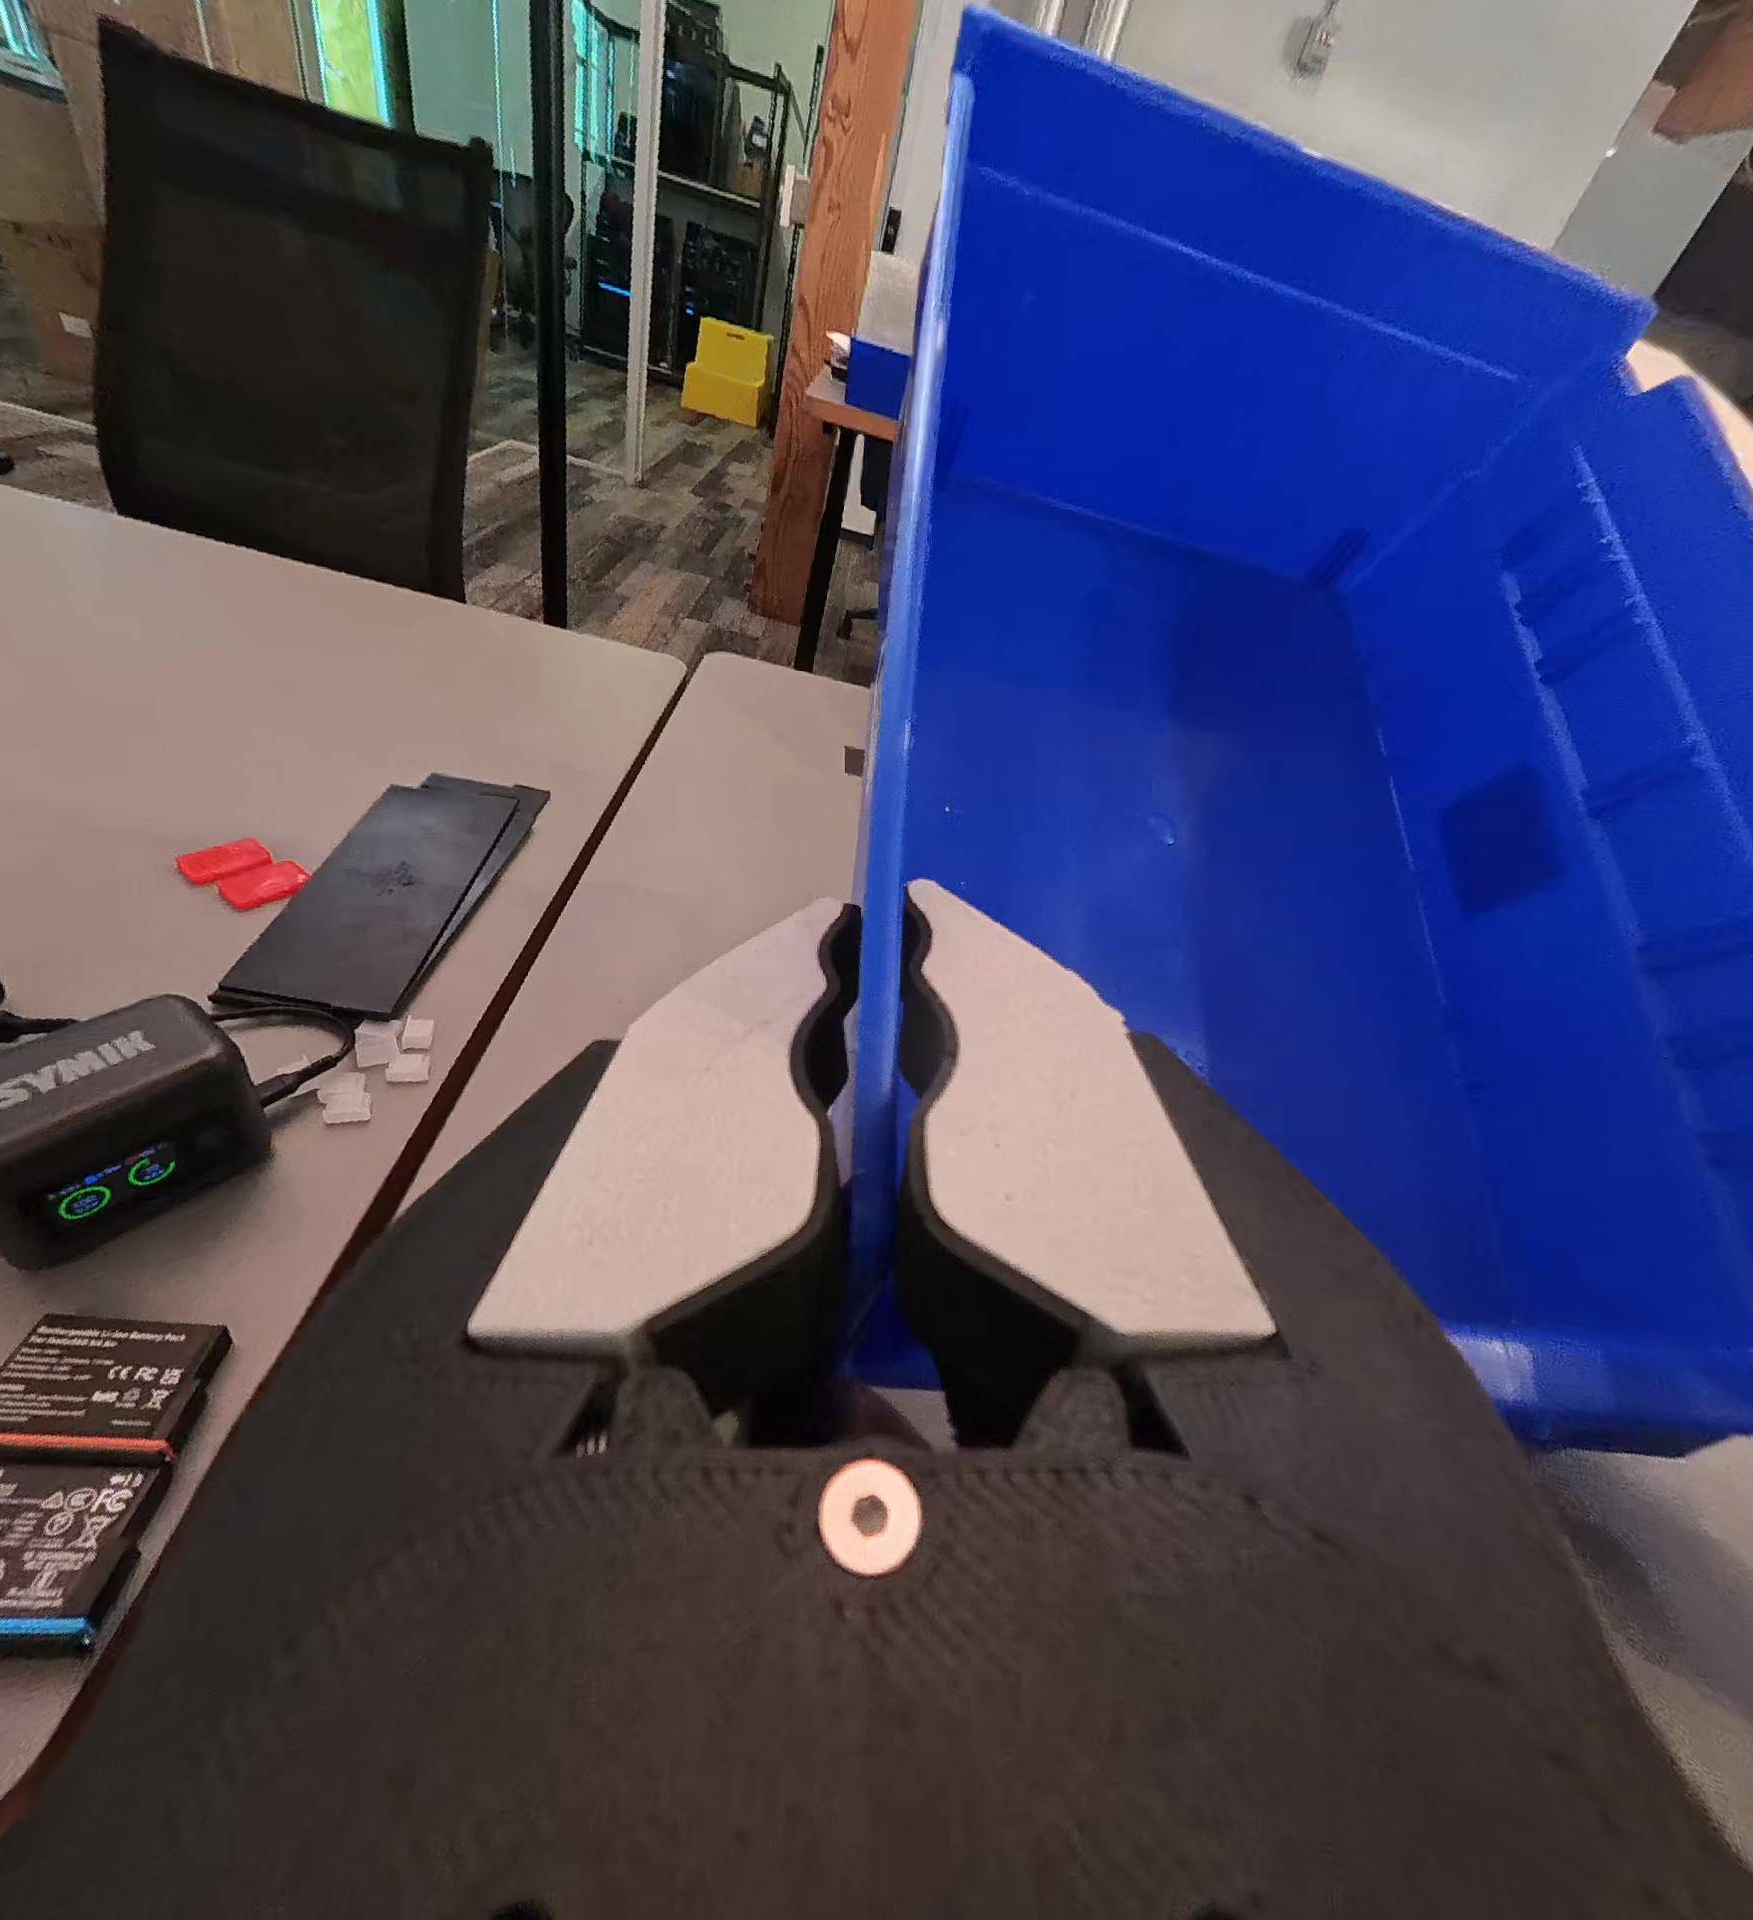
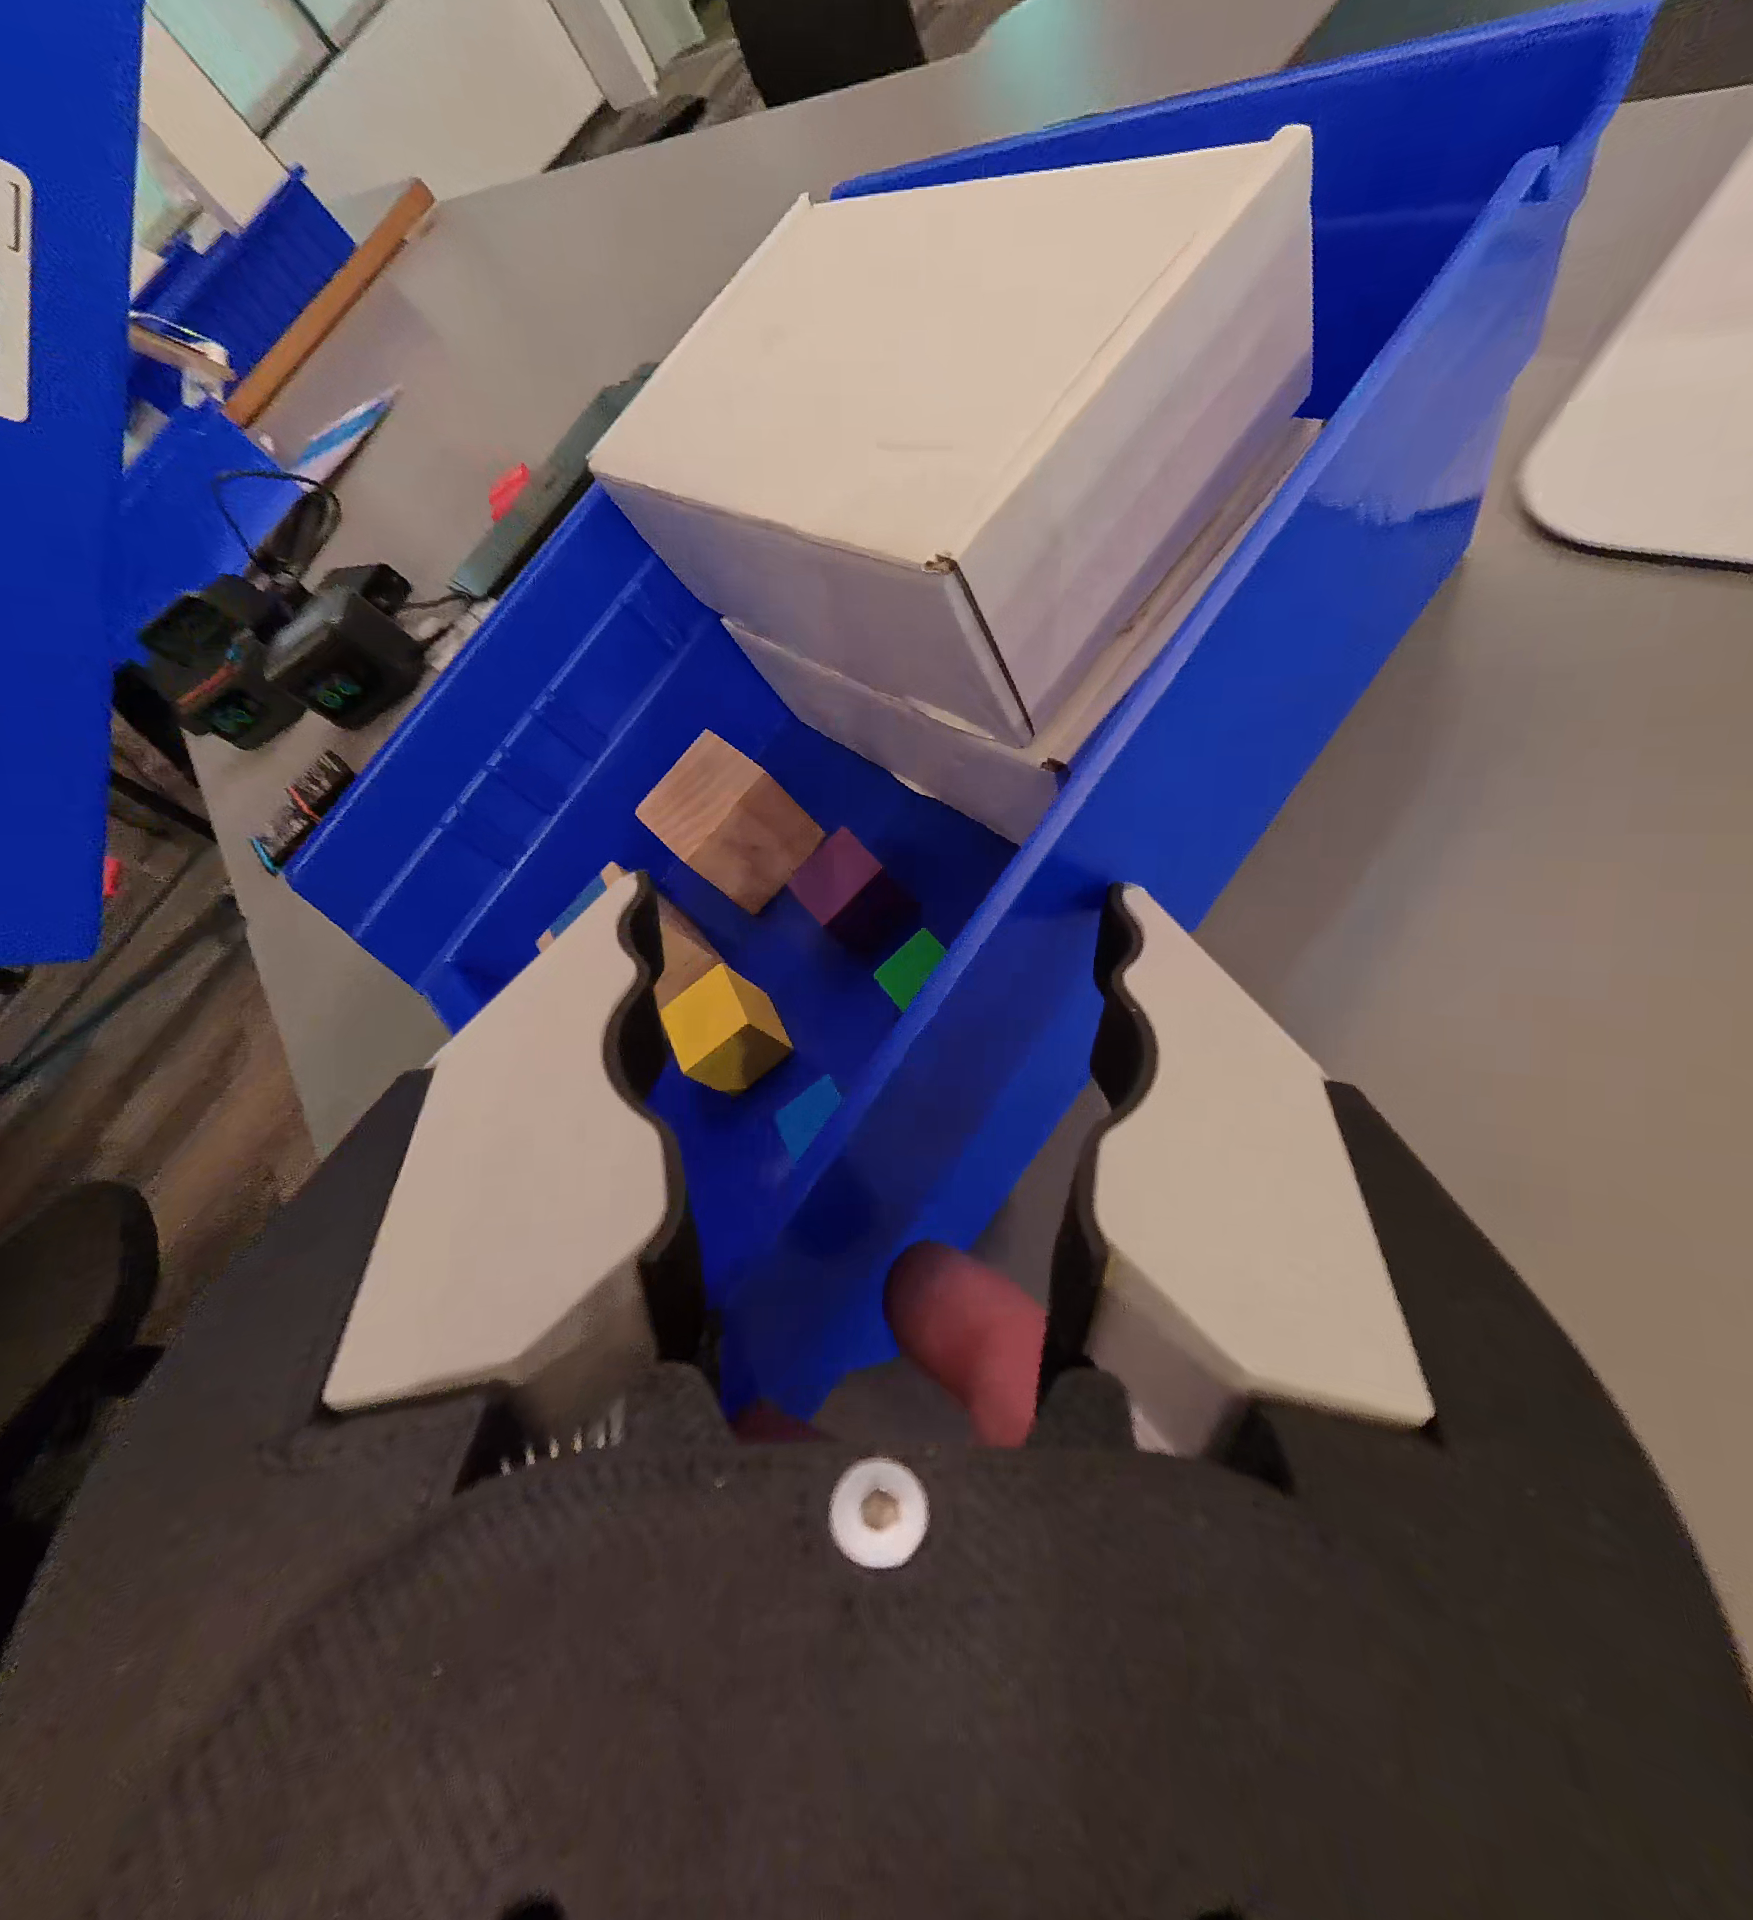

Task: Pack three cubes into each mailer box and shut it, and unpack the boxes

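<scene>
Mailer boxes (image 2: 955, 416) of white cardboard, two stacked and shut, fill the far end of a long blue plastic bin (image 2: 1371, 540) running away up-right on the grey table (image 2: 1474, 935), with loose cubes near: raw wood (image 2: 732, 821), purple (image 2: 841, 878), yellow (image 2: 721, 1023), green (image 2: 908, 966). Right gripper (image 2: 877, 925) spread wide, straddling that bin's near wall. Left gripper (image 1: 882, 914) pinched onto the smooth wall of an empty, tilted blue bin (image 1: 1267, 727); charger (image 1: 93, 1122), batteries (image 1: 82, 1382) to its left.

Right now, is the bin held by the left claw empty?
Yes, the tilted blue bin, clamped at its wall by the left claw, shows only bare floor.
</scene>
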`<state>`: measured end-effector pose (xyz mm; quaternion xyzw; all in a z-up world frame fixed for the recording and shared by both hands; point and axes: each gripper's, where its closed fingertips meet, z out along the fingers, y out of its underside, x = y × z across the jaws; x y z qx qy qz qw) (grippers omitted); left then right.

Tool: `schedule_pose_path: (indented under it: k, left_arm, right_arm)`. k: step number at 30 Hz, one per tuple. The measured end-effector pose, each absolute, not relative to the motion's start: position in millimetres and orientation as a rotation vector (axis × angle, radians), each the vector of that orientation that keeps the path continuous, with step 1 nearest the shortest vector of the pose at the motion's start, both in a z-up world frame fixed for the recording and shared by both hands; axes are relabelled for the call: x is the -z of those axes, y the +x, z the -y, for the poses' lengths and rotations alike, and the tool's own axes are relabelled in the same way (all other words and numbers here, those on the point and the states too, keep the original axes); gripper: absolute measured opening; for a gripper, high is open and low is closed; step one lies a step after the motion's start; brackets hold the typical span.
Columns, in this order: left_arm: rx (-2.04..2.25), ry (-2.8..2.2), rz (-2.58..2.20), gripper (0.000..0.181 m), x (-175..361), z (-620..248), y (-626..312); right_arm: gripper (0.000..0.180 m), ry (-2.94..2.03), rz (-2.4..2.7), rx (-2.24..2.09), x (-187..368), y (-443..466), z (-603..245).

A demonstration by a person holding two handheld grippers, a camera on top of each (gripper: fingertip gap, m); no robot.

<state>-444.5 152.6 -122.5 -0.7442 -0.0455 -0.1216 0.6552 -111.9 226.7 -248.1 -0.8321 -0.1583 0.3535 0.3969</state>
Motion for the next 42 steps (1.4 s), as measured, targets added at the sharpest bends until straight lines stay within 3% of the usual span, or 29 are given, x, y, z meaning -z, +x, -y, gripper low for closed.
schedule_pose_path:
  k: [9, 19, 23, 33, 42]
  left_arm:
    - [0.263, -1.602, 0.079, 0.005, 91.8, -143.7, -428.2]
    - [0.31, -1.629, -0.122, 0.005, 92.3, -172.4, -303.8]
    - [0.403, -1.659, -0.261, 0.005, 101.6, -186.7, -212.4]
    - [0.616, -1.765, -0.593, 0.005, 170.2, -181.1, -2.4]
    - [0.763, -1.909, -0.64, 0.011, 234.0, -166.4, 95.1]
  right_arm:
    - [0.1, -2.034, 0.453, -1.128, 231.3, -170.2, -235.4]
    - [0.104, -1.611, 0.397, -1.086, 108.7, -23.1, -199.3]
    - [0.107, -1.567, 0.331, -1.055, 93.3, 35.6, -153.8]
    - [0.11, -1.765, 0.05, -0.719, 147.2, 155.7, -103.0]
    - [0.101, -1.915, -0.066, -0.46, 192.6, 245.1, -109.0]
